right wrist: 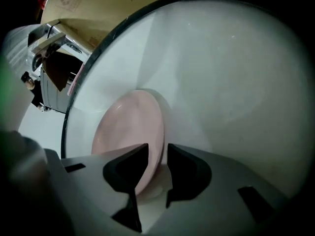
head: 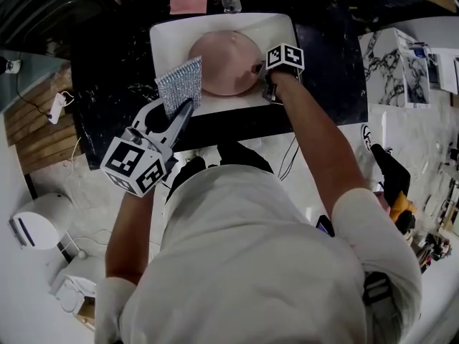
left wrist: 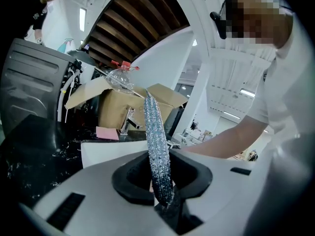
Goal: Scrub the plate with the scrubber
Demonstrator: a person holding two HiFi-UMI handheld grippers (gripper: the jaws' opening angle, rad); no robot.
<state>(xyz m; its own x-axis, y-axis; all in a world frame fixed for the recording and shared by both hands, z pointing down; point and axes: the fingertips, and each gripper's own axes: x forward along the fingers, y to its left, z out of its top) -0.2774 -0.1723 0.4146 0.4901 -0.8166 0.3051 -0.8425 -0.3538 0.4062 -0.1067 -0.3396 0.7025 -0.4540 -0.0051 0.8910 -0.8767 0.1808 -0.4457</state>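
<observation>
Pink plate (head: 224, 63) could slip and knock the sink (head: 168, 38) once scrubbing presses on it, since the right gripper (head: 260, 70) pinches only its thin right rim. The white sink holds just that plate. The left gripper (head: 181, 113) clamps the silver scrubber (head: 179, 83), raised by the sink's near-left edge, not yet touching the plate

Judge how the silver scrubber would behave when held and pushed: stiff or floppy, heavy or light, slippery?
Probably fairly stiff: the scrubber stands up from the left gripper, pinched at one edge, without drooping. Likely light: it looks thin edge-on. Its glittery mesh probably resists slipping.
</observation>
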